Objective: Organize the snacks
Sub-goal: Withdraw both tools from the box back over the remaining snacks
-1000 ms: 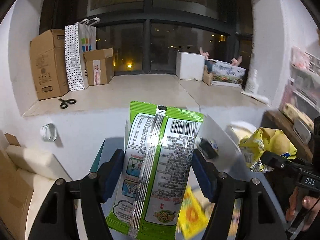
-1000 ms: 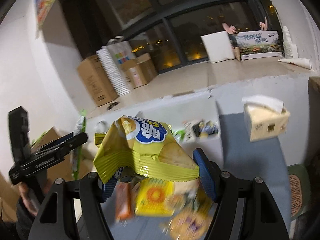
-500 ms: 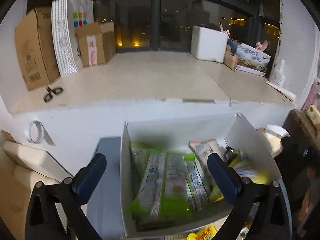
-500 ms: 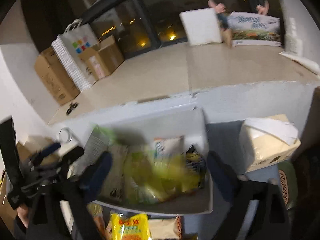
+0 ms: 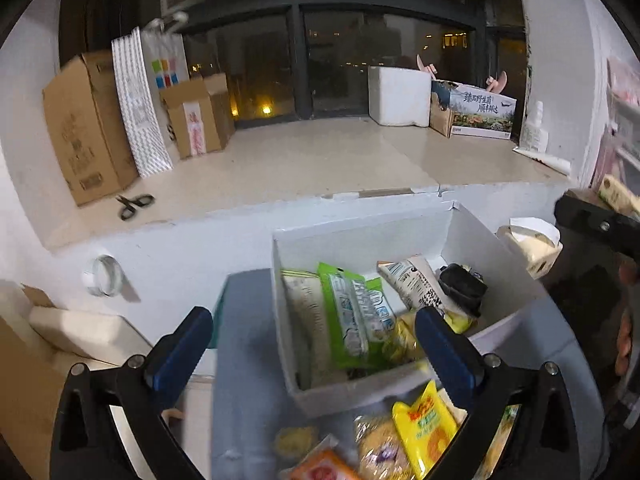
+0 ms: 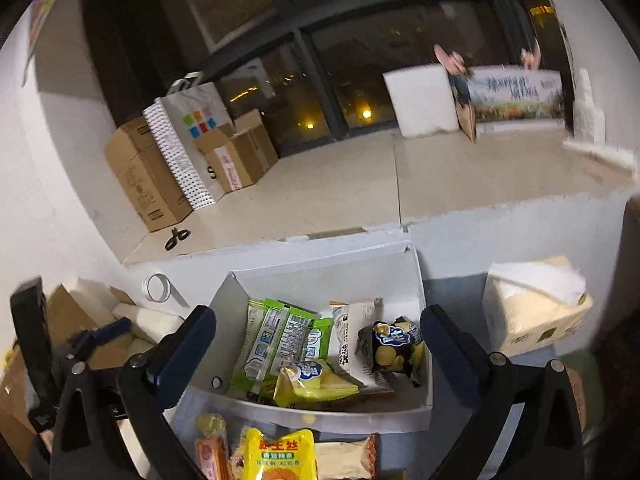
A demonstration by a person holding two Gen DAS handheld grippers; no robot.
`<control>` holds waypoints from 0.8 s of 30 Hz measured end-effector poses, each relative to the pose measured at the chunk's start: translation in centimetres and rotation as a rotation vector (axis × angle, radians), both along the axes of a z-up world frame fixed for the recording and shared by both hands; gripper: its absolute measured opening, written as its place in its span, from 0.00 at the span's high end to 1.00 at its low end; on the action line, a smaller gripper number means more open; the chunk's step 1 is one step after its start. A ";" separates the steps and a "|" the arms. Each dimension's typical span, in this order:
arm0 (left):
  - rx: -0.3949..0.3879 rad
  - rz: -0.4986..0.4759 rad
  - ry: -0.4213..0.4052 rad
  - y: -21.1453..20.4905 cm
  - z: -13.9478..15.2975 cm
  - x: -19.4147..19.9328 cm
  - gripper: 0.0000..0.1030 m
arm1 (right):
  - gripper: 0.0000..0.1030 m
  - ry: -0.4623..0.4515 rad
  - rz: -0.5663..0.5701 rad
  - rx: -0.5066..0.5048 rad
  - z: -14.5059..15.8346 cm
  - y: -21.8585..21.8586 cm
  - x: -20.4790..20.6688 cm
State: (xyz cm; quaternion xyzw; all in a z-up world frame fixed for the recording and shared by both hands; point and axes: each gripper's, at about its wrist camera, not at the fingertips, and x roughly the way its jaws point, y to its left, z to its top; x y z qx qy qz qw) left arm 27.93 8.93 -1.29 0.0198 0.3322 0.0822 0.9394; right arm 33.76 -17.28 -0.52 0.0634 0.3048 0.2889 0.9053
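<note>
Partway through. White box [image 6: 416, 280] on the bench holds the green packet [image 6: 280, 336], yellow chip bag [image 6: 312, 380] and others. In front of the box, loose snacks remain, including a yellow packet [image 6: 276, 456]. Left gripper [image 5: 312, 344] and right gripper [image 6: 316, 348]: fingers apart, empty.

White box [image 6: 424, 304] holding a green-and-white packet [image 6: 280, 336], a yellow bag [image 6: 316, 380] with a blue logo, a black bag [image 6: 394, 346] printed with yellow chips, and a white packet [image 6: 354, 320] with black print. Nearer: a yellow packet [image 6: 278, 458] with red lettering and an orange one [image 6: 210, 456]. Blue-grey table [image 5: 244, 360]. Far left: brown cartons [image 5: 86, 124] and a white bag [image 5: 166, 68] with coloured squares and a dotted side. Black scissors [image 5: 134, 204]. Blue pads [image 5: 182, 348] on black fingers.
</note>
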 end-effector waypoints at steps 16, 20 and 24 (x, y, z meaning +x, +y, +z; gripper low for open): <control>-0.222 -0.054 0.012 -2.3 -4.8 -16.0 0.00 | 0.00 -0.002 0.131 -0.062 -7.8 -4.8 -16.2; -0.232 -0.044 0.001 -2.8 -6.1 -18.6 0.00 | 0.00 0.035 0.142 -0.071 -11.5 -4.4 -18.2; -0.218 -0.027 0.006 -3.1 -6.3 -20.3 0.00 | 0.00 0.092 0.164 -0.112 -13.5 -3.2 -17.5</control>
